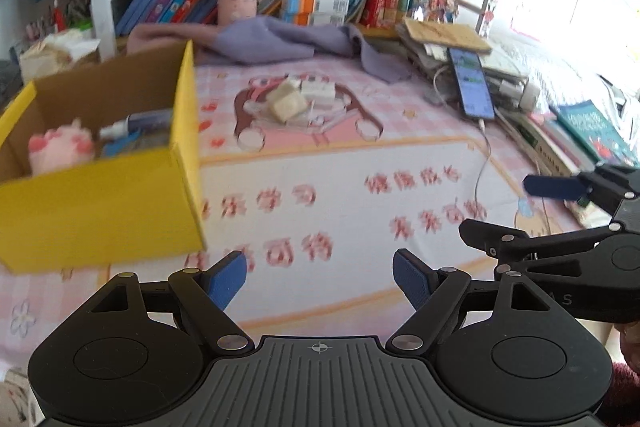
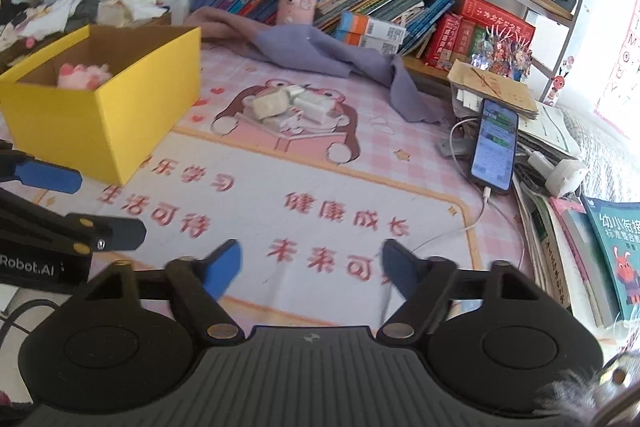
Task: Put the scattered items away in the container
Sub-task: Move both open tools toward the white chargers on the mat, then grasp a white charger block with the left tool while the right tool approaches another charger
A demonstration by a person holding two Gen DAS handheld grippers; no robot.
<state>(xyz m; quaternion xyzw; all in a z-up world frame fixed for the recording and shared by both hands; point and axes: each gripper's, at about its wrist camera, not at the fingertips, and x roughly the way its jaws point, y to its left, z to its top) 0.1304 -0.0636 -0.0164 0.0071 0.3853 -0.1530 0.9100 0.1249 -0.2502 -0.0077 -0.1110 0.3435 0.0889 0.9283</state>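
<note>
Above the pink printed cloth (image 1: 340, 163) that covers the worktop, we see both grippers hovering low and level, pointing toward the bookshelf. The left gripper (image 1: 320, 281) has its jaws spread wide with nothing between them, and its blue ribbed pads (image 1: 226, 283) are bare. The right gripper (image 2: 310, 273) sits just beside it, jaws likewise spread and holding nothing.

To the left stands the yellow box (image 2: 100, 107), a square cardboard carton with glossy yellow outer walls and plain brown inner walls. Inside it we make out a soft pink plush toy (image 1: 60, 147) and a blurred tube-shaped item (image 1: 136, 125).

Well ahead of both grippers, near the middle of the cloth, lies a small heap of white blocky items (image 2: 292, 105): 2 or more pale rectangular pieces, some tilted against each other. Behind them a limp purple cloth (image 2: 320, 55) is bunched against the books. A smartphone (image 2: 494, 147) leans at the right, cable attached.
</note>
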